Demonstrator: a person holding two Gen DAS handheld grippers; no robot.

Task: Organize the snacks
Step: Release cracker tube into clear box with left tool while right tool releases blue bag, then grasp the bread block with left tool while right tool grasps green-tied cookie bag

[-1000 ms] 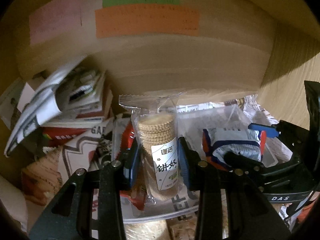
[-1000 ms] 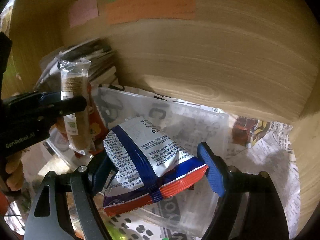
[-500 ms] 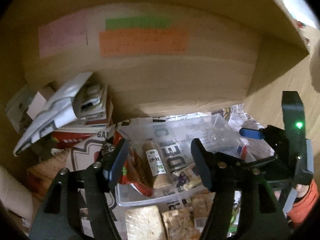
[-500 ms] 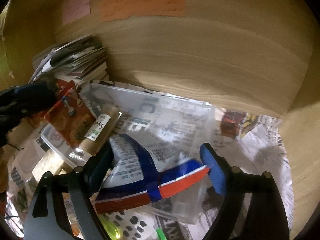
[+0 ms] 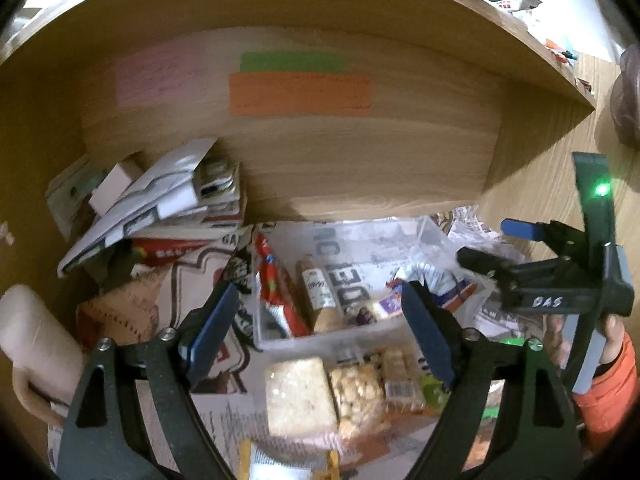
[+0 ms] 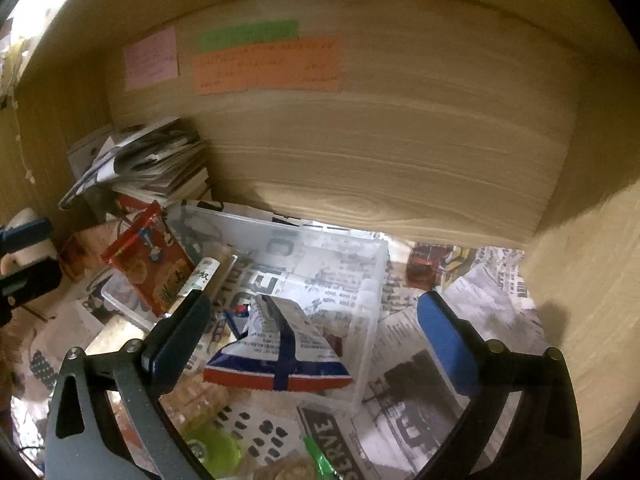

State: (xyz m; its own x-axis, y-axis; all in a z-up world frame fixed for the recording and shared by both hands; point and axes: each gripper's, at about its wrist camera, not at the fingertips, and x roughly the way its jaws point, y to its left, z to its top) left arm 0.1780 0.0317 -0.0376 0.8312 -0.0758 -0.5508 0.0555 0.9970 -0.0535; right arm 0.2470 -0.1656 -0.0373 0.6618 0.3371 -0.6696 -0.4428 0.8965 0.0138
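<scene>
**Inspector:** Left gripper (image 5: 320,328) spread, empty. Right gripper (image 6: 316,332) spread over the blue-and-red snack bag (image 6: 280,352), apparently not pinching it.

**Clerk:** Location?

**Inspector:** Propped in the clear plastic bin (image 6: 370,320), beyond loose snack packs (image 5: 340,392); cracker sleeve (image 5: 320,300) and red packet (image 6: 154,264) farther in.

**Clerk:** Risk?

**Inspector:** Bag could tip out. Wall notes (image 6: 268,66) illegible.

Dim, warm-lit wooden alcove (image 5: 360,152) with bright overexposed top corners, heavy fisheye bending, soft motion blur.
</scene>
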